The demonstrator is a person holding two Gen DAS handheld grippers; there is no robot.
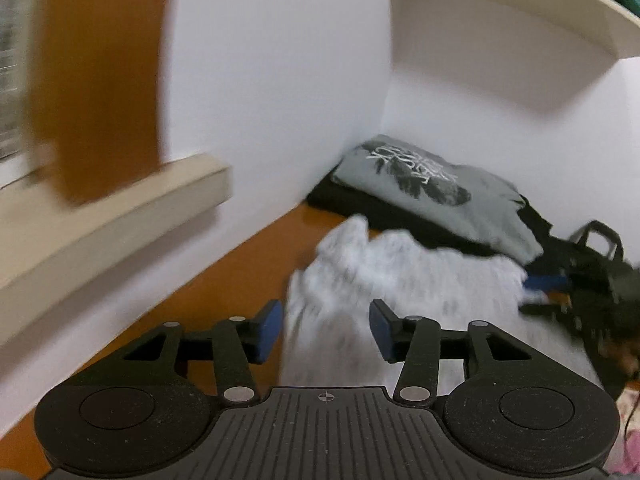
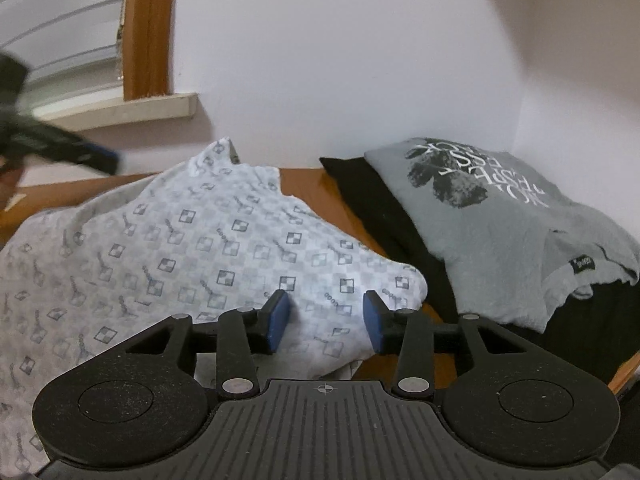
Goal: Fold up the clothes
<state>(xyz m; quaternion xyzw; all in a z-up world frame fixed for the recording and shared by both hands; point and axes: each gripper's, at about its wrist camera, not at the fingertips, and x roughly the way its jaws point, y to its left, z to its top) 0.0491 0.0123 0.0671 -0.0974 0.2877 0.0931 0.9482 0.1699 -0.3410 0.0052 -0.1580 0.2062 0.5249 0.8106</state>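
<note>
A white garment with a grey checker print (image 2: 192,248) lies rumpled on the orange-brown table (image 2: 312,188). My right gripper (image 2: 326,320) hovers over its near right edge; the blue pads stand apart with cloth showing between them, not pinched. In the blurred left wrist view, my left gripper (image 1: 326,330) is open over the same garment (image 1: 400,280), and the right gripper (image 1: 548,284) shows at that garment's right side. The left gripper (image 2: 80,152) appears as a dark blur at the far left of the right wrist view, above the cloth. A folded grey printed T-shirt (image 2: 492,220) rests on a black garment (image 2: 384,208) in the corner.
White walls close the table's back and right side. A beige window sill (image 2: 132,110) and wooden window frame (image 2: 150,28) are at the left. A shelf (image 1: 560,20) hangs overhead on the right. Pink fabric (image 1: 628,440) shows at the lower right edge.
</note>
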